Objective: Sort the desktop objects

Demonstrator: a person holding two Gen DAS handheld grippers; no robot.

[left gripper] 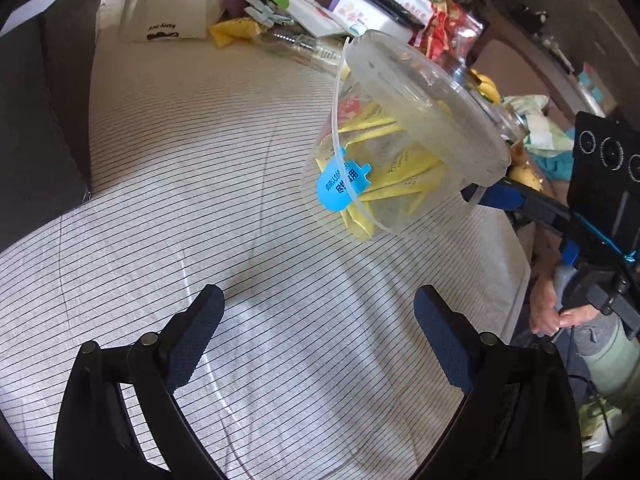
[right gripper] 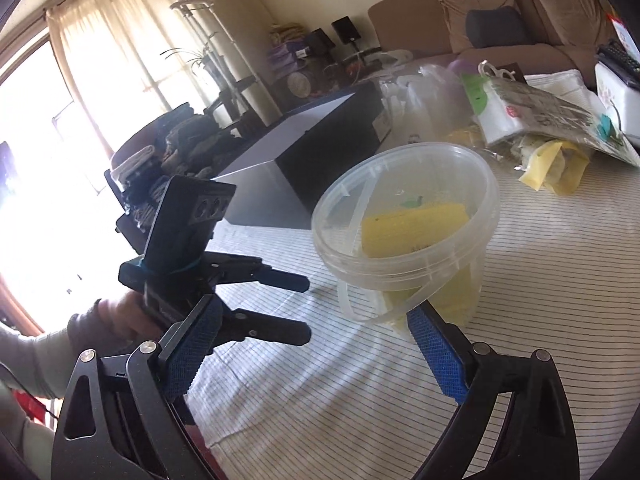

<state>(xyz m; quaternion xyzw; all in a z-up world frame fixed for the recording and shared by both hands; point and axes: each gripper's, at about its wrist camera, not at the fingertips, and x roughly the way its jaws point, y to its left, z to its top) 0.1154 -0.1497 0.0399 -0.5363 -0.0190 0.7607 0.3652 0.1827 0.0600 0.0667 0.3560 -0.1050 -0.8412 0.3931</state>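
Both pairs of fingers are standing wide and empty: left gripper (left gripper: pixel 318 312), right gripper (right gripper: pixel 312 330). Between them the lidded clear plastic tub of yellow sachets (right gripper: pixel 404 232) is sitting on the striped tablecloth (left gripper: pixel 180 152); the cluttered packets (right gripper: pixel 540 120) behind are, seemingly, awaiting sorting.

Clear tub (left gripper: pixel 404 148), yellow packets (right gripper: pixel 412 228) inside, blue tag (left gripper: pixel 340 186); white cloth (left gripper: pixel 200 160), thin black stripes; black box (right gripper: pixel 320 152).
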